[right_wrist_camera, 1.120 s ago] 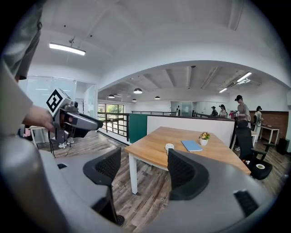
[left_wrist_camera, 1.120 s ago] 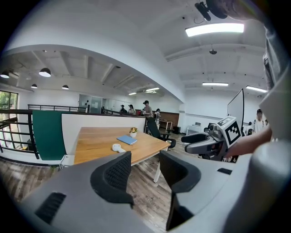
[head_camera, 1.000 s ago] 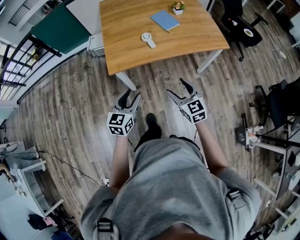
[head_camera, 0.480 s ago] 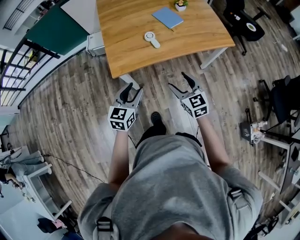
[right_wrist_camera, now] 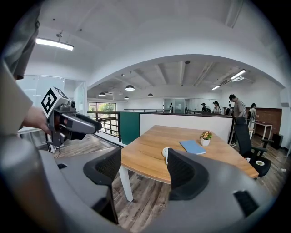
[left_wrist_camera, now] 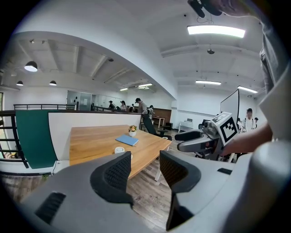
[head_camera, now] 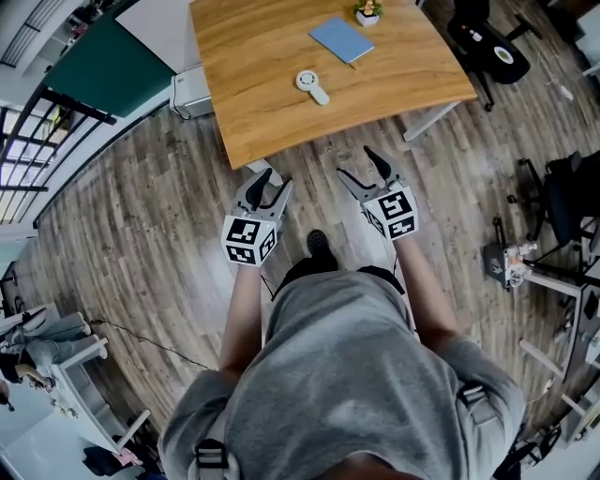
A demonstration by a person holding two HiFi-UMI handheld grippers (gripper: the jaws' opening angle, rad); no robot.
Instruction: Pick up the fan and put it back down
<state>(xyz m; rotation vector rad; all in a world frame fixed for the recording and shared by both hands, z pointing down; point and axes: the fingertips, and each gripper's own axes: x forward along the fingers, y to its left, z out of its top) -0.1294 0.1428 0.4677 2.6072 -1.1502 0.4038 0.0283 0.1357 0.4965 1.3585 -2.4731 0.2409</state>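
A small white hand fan (head_camera: 312,85) lies flat on the wooden table (head_camera: 262,112), near its middle; it also shows as a small white fan (left_wrist_camera: 119,150) in the left gripper view and as a white fan (right_wrist_camera: 165,153) partly behind a jaw in the right gripper view. My left gripper (head_camera: 272,182) hovers open over the floor just short of the table's near edge. My right gripper (head_camera: 364,166) is open beside it, also short of the table. Nothing is between either pair of jaws.
A blue notebook (head_camera: 341,39) and a small potted plant (head_camera: 367,11) sit at the table's far side. Black office chairs (head_camera: 487,47) stand to the right, a green partition (head_camera: 108,66) to the left. White table legs (head_camera: 433,120) reach the wood floor. People stand far off.
Both grippers and the person have moved forward toward the table; its near edge now lies just ahead of the jaws. The jaws stay as wide as before.
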